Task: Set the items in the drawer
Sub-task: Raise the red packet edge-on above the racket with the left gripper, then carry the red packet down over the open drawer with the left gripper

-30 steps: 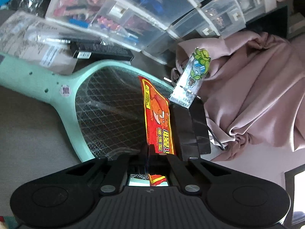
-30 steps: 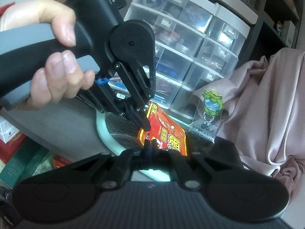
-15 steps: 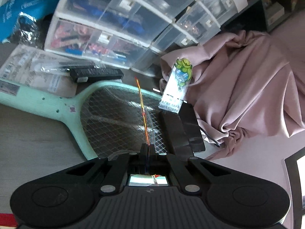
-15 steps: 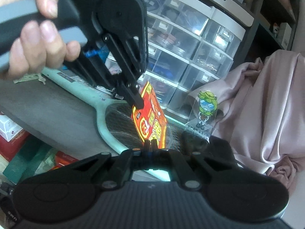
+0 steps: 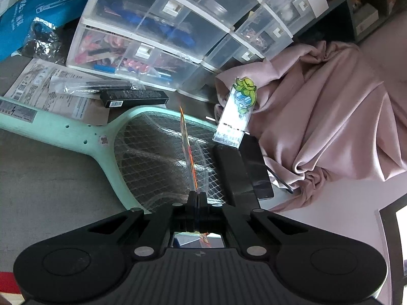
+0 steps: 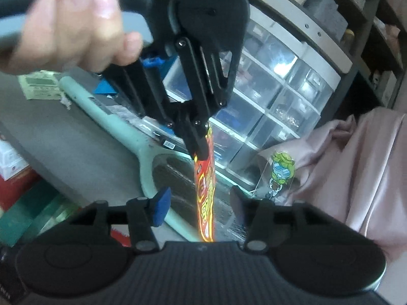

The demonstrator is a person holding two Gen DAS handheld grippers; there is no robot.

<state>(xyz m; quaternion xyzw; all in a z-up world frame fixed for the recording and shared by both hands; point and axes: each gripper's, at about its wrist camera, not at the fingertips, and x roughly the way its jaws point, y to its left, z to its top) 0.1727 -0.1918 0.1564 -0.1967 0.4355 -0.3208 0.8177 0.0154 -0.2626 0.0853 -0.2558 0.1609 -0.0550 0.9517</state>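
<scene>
My left gripper (image 5: pixel 196 196) is shut on a flat red and orange snack packet (image 5: pixel 187 147), seen edge-on in the left wrist view. In the right wrist view the packet (image 6: pixel 204 198) hangs from the left gripper (image 6: pixel 201 152) above the desk. My right gripper (image 6: pixel 199 203) is open, with its fingers on either side of the hanging packet and not touching it. A clear plastic drawer unit (image 5: pixel 178 25) stands at the back of the desk; it also shows in the right wrist view (image 6: pixel 267 101). Its drawers look closed.
A mint-green electric swatter (image 5: pixel 114 137) lies on the desk under the packet. An acrylic cartoon stand (image 5: pixel 236 114) sits on black boxes (image 5: pixel 234 175). Pink cloth (image 5: pixel 330 101) is heaped to the right. Papers and a black box (image 5: pixel 133 96) lie at the left.
The left gripper lifted the packet off the swatter and turned it edge-on. The right gripper opened and its fingers now flank the packet.
</scene>
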